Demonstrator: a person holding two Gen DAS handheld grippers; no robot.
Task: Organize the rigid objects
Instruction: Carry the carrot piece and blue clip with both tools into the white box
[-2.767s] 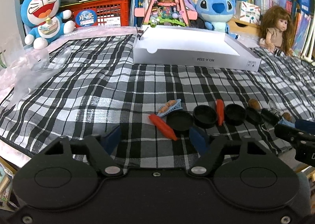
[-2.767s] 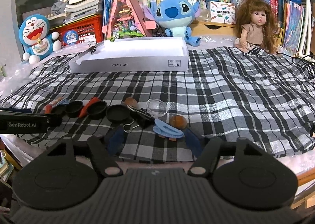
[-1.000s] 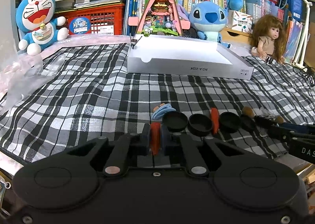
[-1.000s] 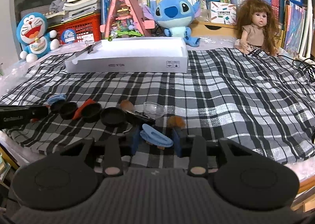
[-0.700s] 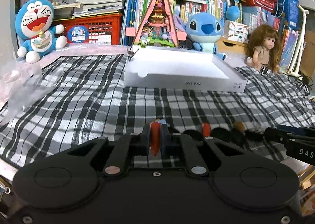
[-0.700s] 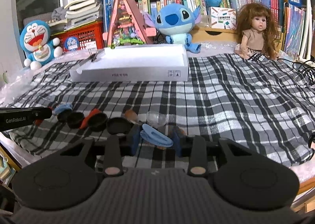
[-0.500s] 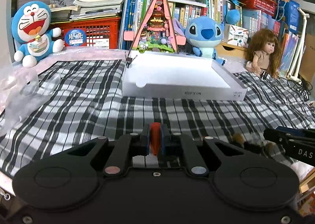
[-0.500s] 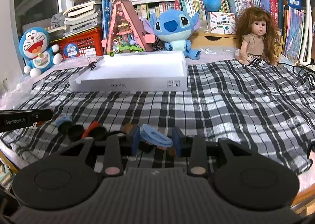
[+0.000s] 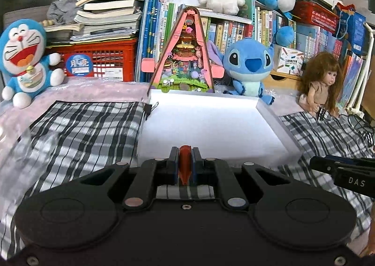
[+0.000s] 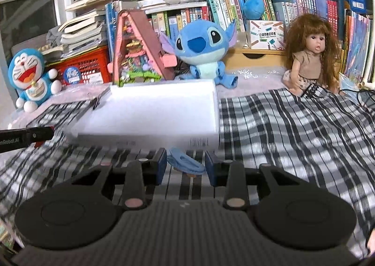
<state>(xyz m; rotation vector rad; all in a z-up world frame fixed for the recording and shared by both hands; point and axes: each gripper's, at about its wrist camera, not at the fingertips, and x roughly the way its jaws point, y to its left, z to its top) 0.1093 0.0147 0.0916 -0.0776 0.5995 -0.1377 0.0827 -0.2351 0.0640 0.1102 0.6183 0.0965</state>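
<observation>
My left gripper (image 9: 184, 163) is shut on a red-orange carrot-shaped toy (image 9: 184, 163), held in the air just before the near wall of the white shallow box (image 9: 206, 125). My right gripper (image 10: 185, 163) is shut on a blue clip (image 10: 185, 164) and holds it above the checked cloth, just short of the white box (image 10: 150, 111). The right gripper's tip shows at the right edge of the left wrist view (image 9: 344, 171); the left gripper's tip shows at the left edge of the right wrist view (image 10: 23, 138). The other small items on the cloth are out of view.
A black binder clip (image 9: 150, 108) sits on the box's far left corner. Behind the box stand a pink triangular toy house (image 9: 185, 55), a Stitch plush (image 9: 248, 67), a Doraemon plush (image 9: 23, 60), a doll (image 9: 321, 83), a red crate and bookshelves. Checked cloth (image 10: 293, 125) covers the surface.
Both grippers closed on their items, the left on the red toy and the right on the blue clip, lifted them off the cloth and moved forward toward the white box.
</observation>
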